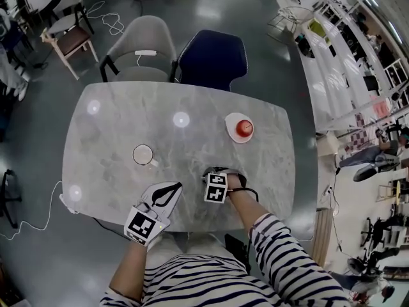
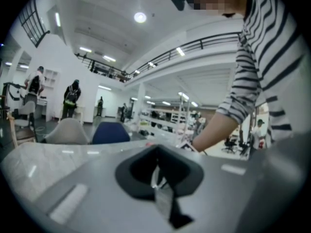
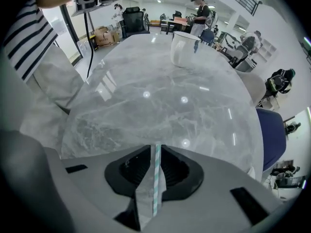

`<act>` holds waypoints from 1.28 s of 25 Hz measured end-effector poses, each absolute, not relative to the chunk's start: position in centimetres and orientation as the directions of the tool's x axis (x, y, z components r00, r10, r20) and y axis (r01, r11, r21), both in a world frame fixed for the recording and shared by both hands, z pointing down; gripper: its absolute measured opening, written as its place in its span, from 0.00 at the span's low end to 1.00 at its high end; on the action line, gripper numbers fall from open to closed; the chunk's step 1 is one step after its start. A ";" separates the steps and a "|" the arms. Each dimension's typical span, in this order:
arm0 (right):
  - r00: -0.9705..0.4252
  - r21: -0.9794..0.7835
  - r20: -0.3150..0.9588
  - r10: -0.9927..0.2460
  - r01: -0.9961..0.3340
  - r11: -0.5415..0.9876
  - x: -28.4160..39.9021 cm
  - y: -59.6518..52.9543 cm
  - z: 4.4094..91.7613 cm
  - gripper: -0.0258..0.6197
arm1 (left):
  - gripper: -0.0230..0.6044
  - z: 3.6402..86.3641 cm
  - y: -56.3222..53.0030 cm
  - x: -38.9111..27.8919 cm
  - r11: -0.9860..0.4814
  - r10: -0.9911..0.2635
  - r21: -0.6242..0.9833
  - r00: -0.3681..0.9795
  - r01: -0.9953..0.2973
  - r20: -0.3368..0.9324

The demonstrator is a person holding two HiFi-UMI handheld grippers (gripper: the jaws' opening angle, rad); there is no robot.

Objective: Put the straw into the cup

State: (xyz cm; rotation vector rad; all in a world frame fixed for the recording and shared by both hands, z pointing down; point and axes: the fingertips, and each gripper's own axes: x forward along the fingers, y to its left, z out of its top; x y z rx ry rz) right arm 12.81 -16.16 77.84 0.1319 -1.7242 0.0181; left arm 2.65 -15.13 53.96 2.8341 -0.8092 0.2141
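Note:
A white cup (image 1: 143, 154) stands on the marble table (image 1: 115, 126), left of centre; in the right gripper view the cup (image 3: 184, 47) is far ahead. My right gripper (image 3: 155, 152) is shut on a green-and-white striped straw (image 3: 155, 178), which runs lengthwise along the seam of the jaws. From the head view the right gripper (image 1: 212, 174) rests near the table's front edge, well right of the cup. My left gripper (image 1: 174, 189) is beside it, low over the front edge, jaws together. A thin pale sliver shows in the left gripper's (image 2: 156, 171) seam; I cannot identify it.
A red apple (image 1: 244, 128) sits on a small white plate (image 1: 231, 123) at the table's right. A grey chair (image 1: 142, 47) and a dark blue chair (image 1: 214, 56) stand behind the table. My right forearm (image 2: 214, 127) crosses the left gripper view.

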 end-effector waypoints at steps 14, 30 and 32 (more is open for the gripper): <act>-0.129 0.013 0.991 -0.022 -0.071 0.997 12.9 -16.7 79.1 0.12 | 0.05 54.4 -16.2 2.2 -0.823 -0.521 0.150 0.834 -0.547 0.182; -0.147 0.004 0.989 -0.028 -0.165 0.986 12.9 -16.7 79.2 0.08 | 0.05 54.6 -16.0 1.2 -0.818 -0.525 0.152 0.828 -0.554 0.194; -0.153 0.014 0.987 -0.041 -0.175 0.985 12.8 -16.9 79.0 0.08 | 0.05 54.6 -16.0 1.1 -0.821 -0.520 0.153 0.831 -0.550 0.198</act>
